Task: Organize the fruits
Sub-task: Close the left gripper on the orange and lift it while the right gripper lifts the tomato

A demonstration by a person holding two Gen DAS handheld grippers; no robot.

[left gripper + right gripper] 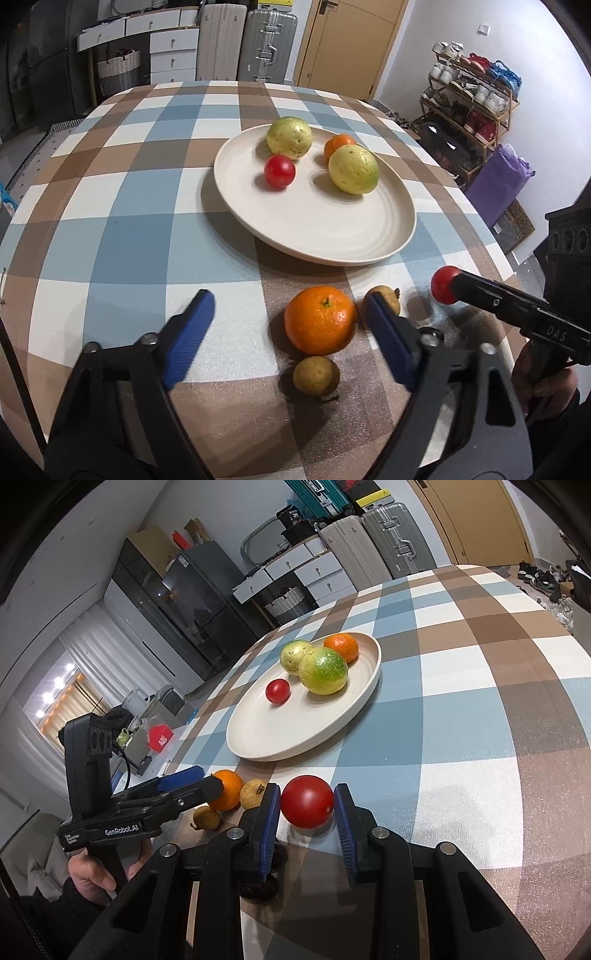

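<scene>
A cream plate on the checked table holds two yellow-green fruits, a small orange and a small red tomato. My right gripper is shut on a larger red tomato, held just above the table near the plate. My left gripper is open around a big orange on the table. Two small brownish fruits lie beside it.
The round table's edge curves close on the right. A shoe rack and a purple bag stand on the floor beyond it. Suitcases, drawers and a door are at the back.
</scene>
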